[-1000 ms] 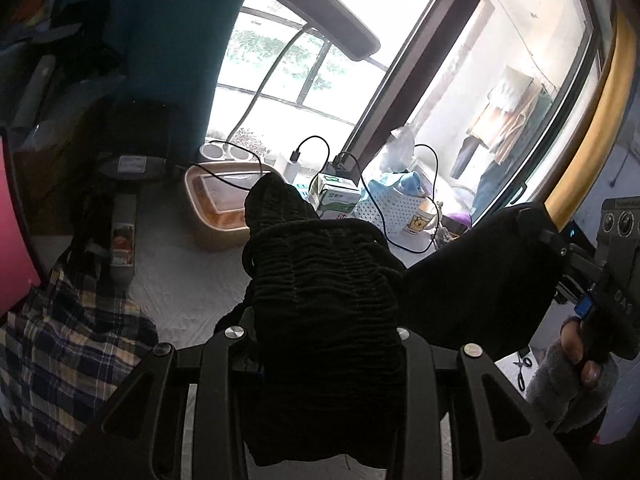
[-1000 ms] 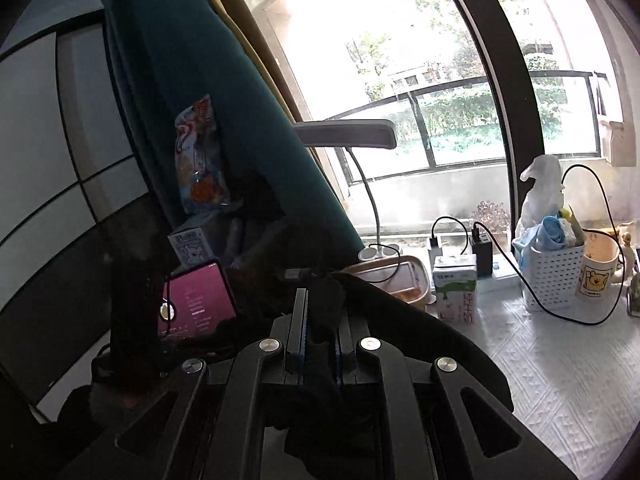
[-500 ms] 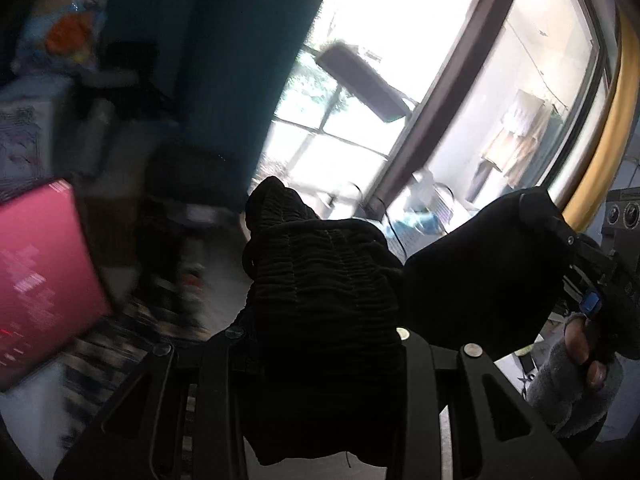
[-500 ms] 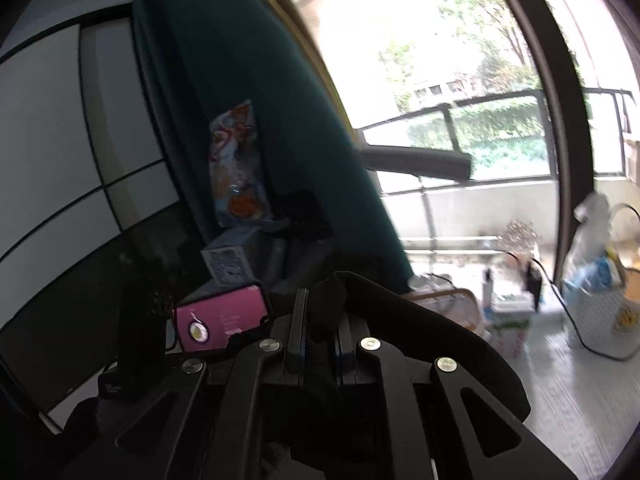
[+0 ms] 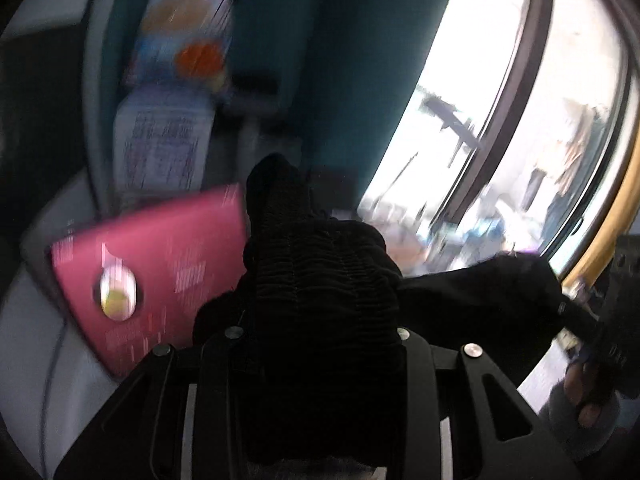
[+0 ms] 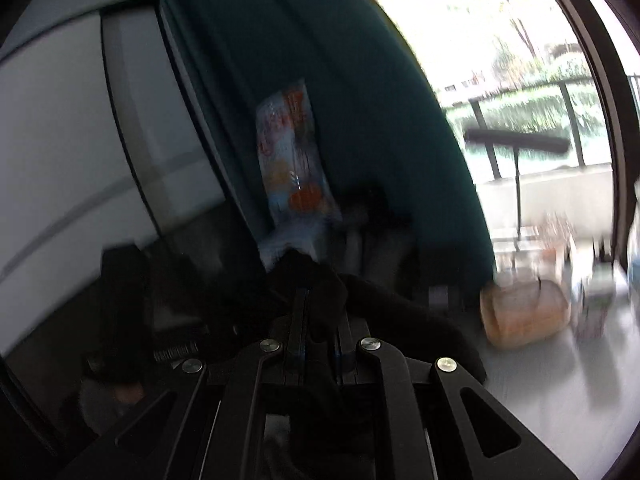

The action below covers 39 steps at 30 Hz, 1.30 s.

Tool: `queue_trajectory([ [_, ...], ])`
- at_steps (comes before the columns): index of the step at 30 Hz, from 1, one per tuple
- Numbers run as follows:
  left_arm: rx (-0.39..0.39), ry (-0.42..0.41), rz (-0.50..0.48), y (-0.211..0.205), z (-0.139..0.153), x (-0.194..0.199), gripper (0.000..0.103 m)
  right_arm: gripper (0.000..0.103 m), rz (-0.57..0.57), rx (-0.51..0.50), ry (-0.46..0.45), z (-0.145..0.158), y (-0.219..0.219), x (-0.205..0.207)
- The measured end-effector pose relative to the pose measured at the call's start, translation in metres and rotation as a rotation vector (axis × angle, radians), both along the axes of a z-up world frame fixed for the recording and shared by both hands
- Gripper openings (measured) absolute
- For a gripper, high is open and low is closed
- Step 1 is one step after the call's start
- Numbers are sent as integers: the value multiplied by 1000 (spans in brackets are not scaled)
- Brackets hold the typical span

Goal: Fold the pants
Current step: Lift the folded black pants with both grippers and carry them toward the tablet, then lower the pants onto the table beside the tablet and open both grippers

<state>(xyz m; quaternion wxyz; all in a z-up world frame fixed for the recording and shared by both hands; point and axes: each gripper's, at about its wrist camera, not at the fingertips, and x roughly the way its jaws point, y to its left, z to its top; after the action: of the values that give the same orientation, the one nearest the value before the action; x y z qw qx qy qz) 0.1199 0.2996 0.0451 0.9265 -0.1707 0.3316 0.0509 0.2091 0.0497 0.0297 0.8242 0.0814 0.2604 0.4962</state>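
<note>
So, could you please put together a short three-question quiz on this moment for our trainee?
1. True or false: the left gripper is clamped on the gathered elastic waistband of the black pants.
2. What does the right gripper hold? A) the pink tablet B) black pants fabric C) nothing
3. Fill in: in the left wrist view, the pink tablet lies to the ___ of the waistband.

Key: 1 true; 2 B; 3 left.
</note>
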Motion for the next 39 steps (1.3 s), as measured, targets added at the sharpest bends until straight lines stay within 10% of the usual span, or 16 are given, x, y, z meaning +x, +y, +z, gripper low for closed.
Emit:
queue_trajectory([
  [8,-166,150,74,-8,-119,-54,33,9,-20,-285,313,-158,-23,-24],
  [13,-159,155,93,-22,-141,-69,40,11,15,-346,377,-191,-34,-40],
  [17,-140,161,99,-20,-139,-80,48,31,19,-352,373,-191,-35,-37],
  [21,-78,188,87,-14,-131,-94,60,92,11,-358,346,-187,-52,-36],
  [31,54,119,65,3,-72,-118,61,91,-79,-432,60,-139,-56,4],
  [39,118,82,-17,-16,-67,-41,61,91,-60,-472,-67,-134,-20,27],
])
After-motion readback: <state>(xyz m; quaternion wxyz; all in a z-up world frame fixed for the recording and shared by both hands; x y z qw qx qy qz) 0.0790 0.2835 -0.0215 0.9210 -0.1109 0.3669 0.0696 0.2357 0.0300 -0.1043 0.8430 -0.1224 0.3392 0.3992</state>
